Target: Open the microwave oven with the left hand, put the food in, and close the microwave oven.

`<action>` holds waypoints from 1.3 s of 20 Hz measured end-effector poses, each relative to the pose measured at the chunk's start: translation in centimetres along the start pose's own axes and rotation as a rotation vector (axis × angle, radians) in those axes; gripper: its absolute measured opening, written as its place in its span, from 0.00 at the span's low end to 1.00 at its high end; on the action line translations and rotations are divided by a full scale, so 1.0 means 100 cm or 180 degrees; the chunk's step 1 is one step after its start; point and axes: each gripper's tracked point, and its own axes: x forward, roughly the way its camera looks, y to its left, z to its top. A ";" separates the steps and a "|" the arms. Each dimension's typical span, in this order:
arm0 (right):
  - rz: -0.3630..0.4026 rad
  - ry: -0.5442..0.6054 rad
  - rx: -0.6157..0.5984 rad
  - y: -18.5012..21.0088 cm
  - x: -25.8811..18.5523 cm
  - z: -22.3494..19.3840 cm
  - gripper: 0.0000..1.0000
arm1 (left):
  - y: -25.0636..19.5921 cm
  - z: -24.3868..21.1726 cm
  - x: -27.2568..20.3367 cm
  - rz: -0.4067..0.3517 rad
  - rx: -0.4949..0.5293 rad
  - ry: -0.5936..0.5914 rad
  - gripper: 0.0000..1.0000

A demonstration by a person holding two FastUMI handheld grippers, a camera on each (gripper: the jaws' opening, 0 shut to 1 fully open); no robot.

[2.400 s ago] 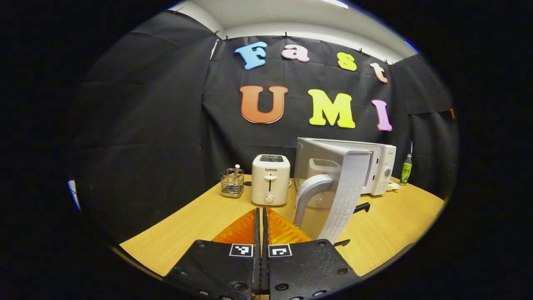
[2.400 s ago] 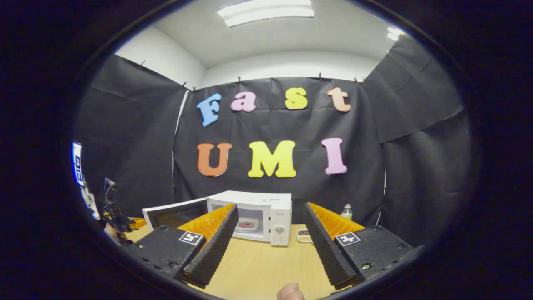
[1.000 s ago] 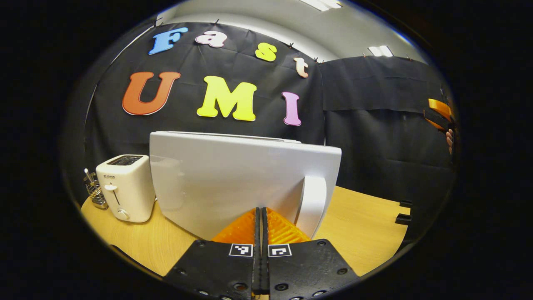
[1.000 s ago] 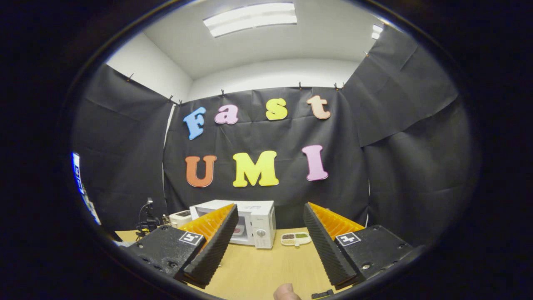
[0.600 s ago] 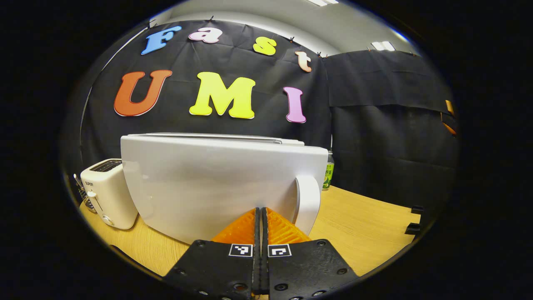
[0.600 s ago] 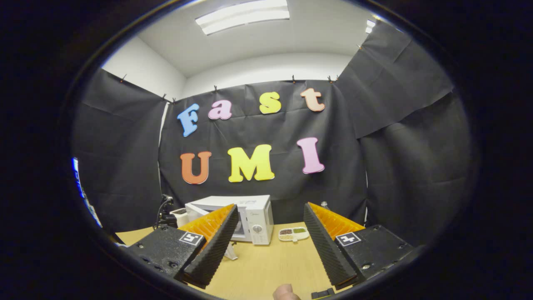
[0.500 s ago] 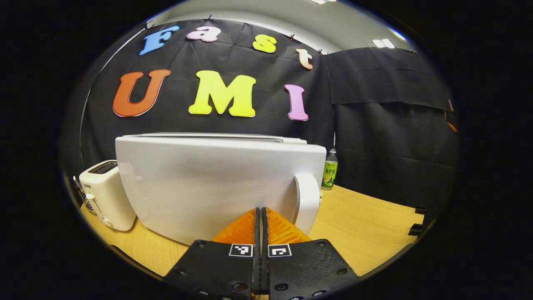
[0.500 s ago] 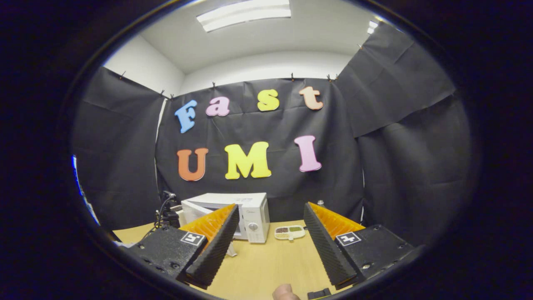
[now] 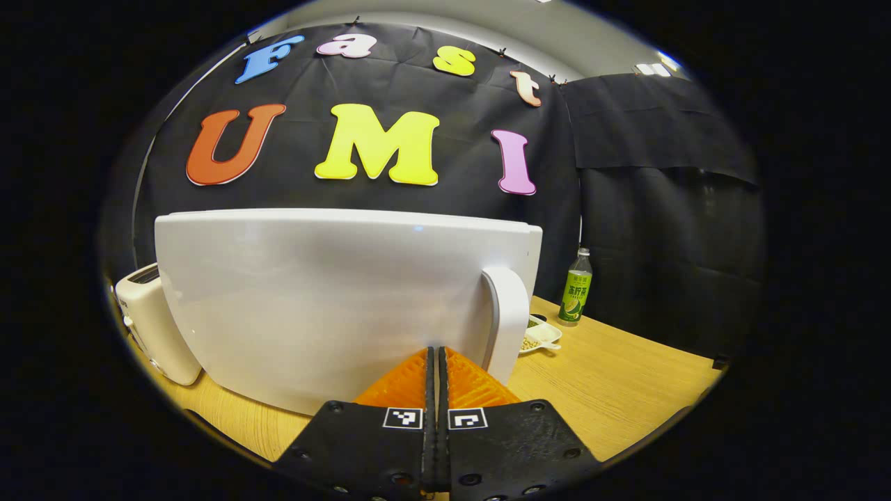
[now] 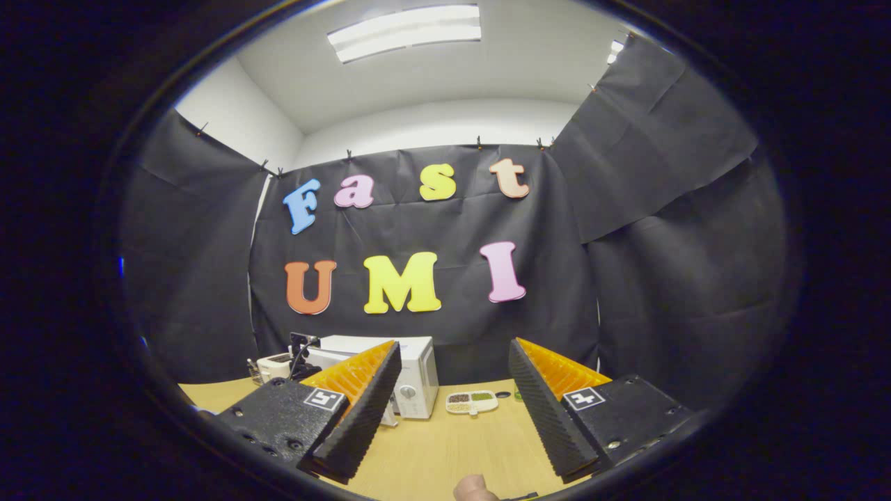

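The white microwave [image 9: 334,299] faces me in the left gripper view, its door broad across the frame with the curved handle [image 9: 507,323] at the right. My left gripper [image 9: 436,350] is shut with nothing in it, fingertips right at the door's lower face, left of the handle. In the right gripper view the microwave [image 10: 416,372] sits far off and small, partly behind one finger, its door close to the body; the food inside is hidden. My right gripper [image 10: 452,344] hangs open and holds nothing, well back from the table's far side.
A white toaster [image 9: 150,327] stands left of the microwave. A green bottle [image 9: 576,285] and a small divided dish [image 9: 539,334] are to its right on the wooden table [image 9: 612,390]. The dish [image 10: 471,401] and toaster [image 10: 273,364] appear in the right gripper view too.
The microwave door has swung from wide open toward the body with my shut left gripper behind it. The right gripper stayed open and drew back, so the microwave looks smaller.
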 end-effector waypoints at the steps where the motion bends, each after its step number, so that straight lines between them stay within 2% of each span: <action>1: 0.0002 0.0002 0.0018 -0.003 0.003 -0.002 0.91 | 0.001 0.000 0.004 0.0052 0.0019 -0.0014 0.00; 2: -0.0004 -0.0005 0.0031 -0.006 0.006 -0.003 1.00 | 0.000 -0.001 0.011 0.0070 0.0028 -0.0007 0.00; 4: 0.0017 -0.0007 0.0029 -0.009 0.008 -0.007 1.00 | -0.005 0.002 0.022 0.0086 0.0043 -0.0007 0.00; 7: 0.0037 -0.0033 -0.0012 -0.012 0.011 -0.012 1.00 | 0.000 0.012 0.035 0.0269 0.0118 -0.0070 0.00; 10: 0.0026 0.0021 -0.0050 -0.013 0.015 -0.022 1.00 | 0.006 0.014 0.044 0.0344 0.0121 -0.0139 0.00; 12: 0.0065 0.0077 -0.0052 -0.009 0.016 -0.028 1.00 | 0.003 0.011 0.044 0.0320 0.0081 -0.0112 0.00; 16: 0.0077 0.0177 -0.0054 -0.007 0.019 -0.036 1.00 | 0.003 0.007 0.044 0.0422 0.0194 -0.0045 0.00; 21: 0.0097 0.0336 -0.0036 -0.001 0.020 -0.047 1.00 | -0.005 0.005 0.025 0.0383 0.0109 -0.0046 0.00; 22: 0.0106 0.0364 -0.0037 0.000 0.020 -0.049 0.91 | -0.004 0.005 0.018 0.0432 0.0118 -0.0039 0.00; 23: 0.0111 0.0391 -0.0048 0.002 0.019 -0.051 1.00 | -0.002 0.006 0.010 0.0494 0.0112 -0.0052 0.00; 24: 0.0112 0.0416 -0.0067 0.004 0.017 -0.053 0.91 | -0.002 0.010 0.002 0.0538 0.0093 -0.0092 0.06; 25: 0.0112 0.0439 -0.0084 0.006 0.016 -0.055 0.91 | -0.003 0.013 -0.009 0.0576 0.0073 -0.0125 0.12; 26: 0.0122 0.0468 -0.0100 0.010 0.014 -0.057 0.91 | -0.004 0.017 -0.017 0.0605 0.0062 -0.0158 0.35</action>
